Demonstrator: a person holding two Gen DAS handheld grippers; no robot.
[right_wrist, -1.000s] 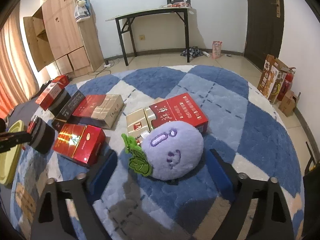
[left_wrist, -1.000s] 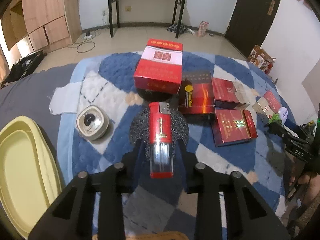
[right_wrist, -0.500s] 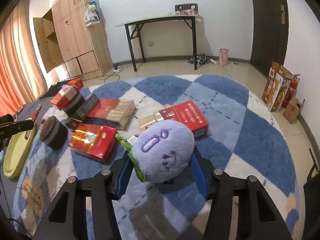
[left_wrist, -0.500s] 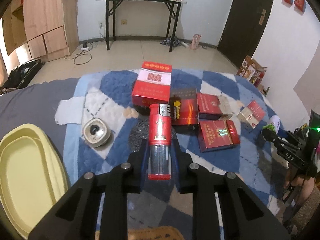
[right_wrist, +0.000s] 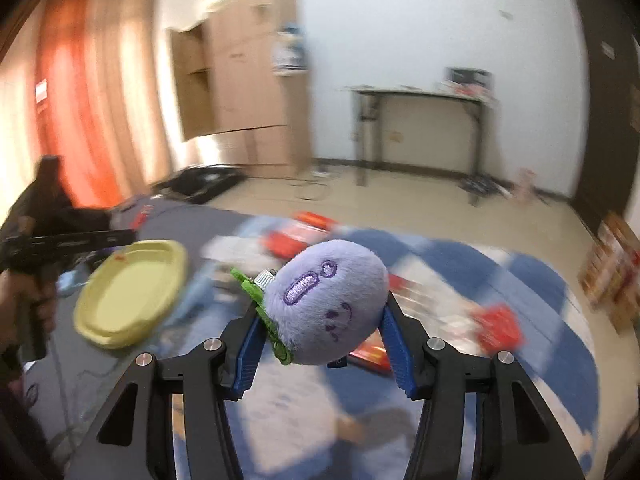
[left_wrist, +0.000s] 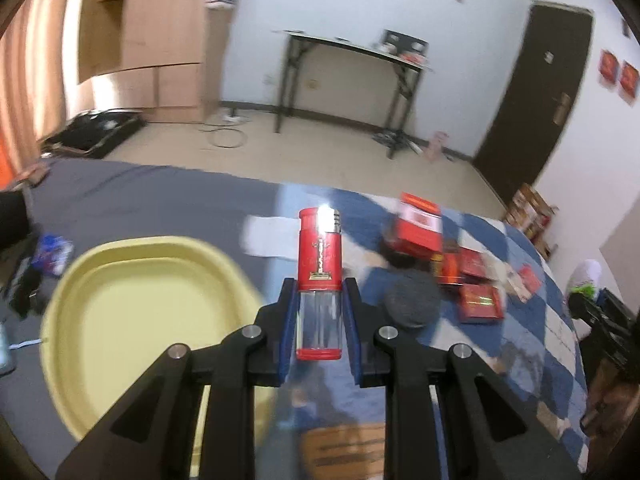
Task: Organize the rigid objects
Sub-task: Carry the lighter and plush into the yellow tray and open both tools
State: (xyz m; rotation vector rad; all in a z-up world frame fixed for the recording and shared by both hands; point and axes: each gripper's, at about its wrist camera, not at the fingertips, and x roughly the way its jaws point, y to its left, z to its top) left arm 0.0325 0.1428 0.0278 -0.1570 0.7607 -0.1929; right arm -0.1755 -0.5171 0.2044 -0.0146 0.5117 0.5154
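Both tools loaded and up off the rug. Left tool [left_wrist: 319,322] clamped narrow on the lighter [left_wrist: 319,280], red cap pointing away, clear tank squeezed between the blue pads. Right tool [right_wrist: 320,332] closed around the plush [right_wrist: 326,308], purple and soft, green leaf poking out at the left pad, body bulging past the tips.

Yellow tray [left_wrist: 132,320] in plain sight near the left edge of the rug [left_wrist: 532,344], on the grey cloth [left_wrist: 140,196]. Nothing showing inside it in either view, so no sorting done yet, as far as can be told. Lighter hanging in the air just right of the tray's rim, not over the middle. Plush well apart from the tray, over the blue-and-white checks.

Plenty left out there. Red boxes [left_wrist: 478,300] scattered toward the right side of the rug, one bigger box [left_wrist: 418,226] propped higher behind them, a dark round thing [left_wrist: 412,300] just in front. Exact count lost in blur.

Looks like an early stage: two items lifted, none delivered, the box pile untouched. Lighter, being rigid, likely bound for the tray; plush being soft, possibly headed somewhere else, hard to say from here. Heavy blur in both views, so finer detail not readable.
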